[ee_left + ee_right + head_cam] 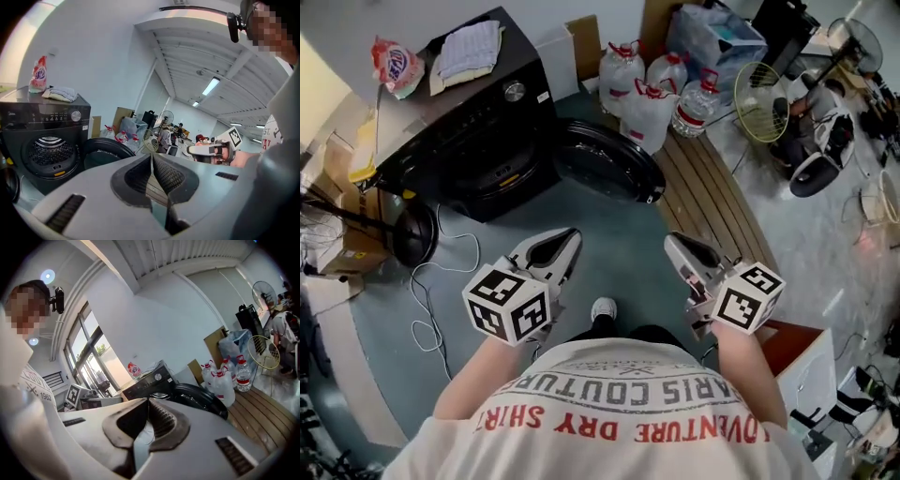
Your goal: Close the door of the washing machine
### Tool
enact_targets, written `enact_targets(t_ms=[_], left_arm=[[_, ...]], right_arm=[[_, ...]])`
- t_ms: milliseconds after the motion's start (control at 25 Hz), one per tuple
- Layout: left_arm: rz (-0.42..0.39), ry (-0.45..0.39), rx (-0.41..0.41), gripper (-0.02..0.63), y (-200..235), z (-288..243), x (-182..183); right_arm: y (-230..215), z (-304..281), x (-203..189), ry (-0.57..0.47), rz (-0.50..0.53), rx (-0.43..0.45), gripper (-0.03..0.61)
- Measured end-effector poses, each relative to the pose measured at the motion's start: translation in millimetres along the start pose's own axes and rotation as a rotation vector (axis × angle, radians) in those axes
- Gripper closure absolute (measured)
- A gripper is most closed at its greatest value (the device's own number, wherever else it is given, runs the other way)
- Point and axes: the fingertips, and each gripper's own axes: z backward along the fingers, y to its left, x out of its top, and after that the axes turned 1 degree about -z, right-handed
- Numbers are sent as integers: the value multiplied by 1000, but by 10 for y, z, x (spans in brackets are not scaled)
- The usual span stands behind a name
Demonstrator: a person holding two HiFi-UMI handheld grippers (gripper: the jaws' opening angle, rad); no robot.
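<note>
Now, with your left claw [570, 236] and right claw [672, 242] both closed and empty, press the open door [609, 164] by its outer rim toward the washing machine [469, 122], upper left.

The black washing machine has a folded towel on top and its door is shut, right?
Not quite. The door is open, swung out beside the washing machine; the head view shows it. The towel does lie on top.
</note>
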Motion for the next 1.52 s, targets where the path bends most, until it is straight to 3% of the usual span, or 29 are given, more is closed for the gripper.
enact_targets(t_ms=[360, 480, 720, 880, 1080, 1360, 1520], left_arm=[[24, 67, -36, 575, 207, -629, -46], [25, 90, -21, 575, 296, -817, -35], [64, 134, 47, 575, 423, -1174, 81], [111, 158, 63, 575, 479, -1439, 131], [179, 189, 128, 575, 600, -1598, 93], [274, 197, 200, 574, 812, -1756, 41], [295, 210, 233, 575, 914, -1743, -31]], right_arm=[[-831, 39, -52, 45, -24, -144, 541], [-1143, -68, -16, 87, -1, -164, 417], [-1665, -365, 33, 234, 116, -106, 305], [-1976, -590, 38, 326, 197, -40, 265], [-2386, -884, -137, 480, 303, -13, 262], [-2906, -1356, -314, 568, 305, 32, 264], [-3127, -1609, -517, 645, 370, 37, 264]])
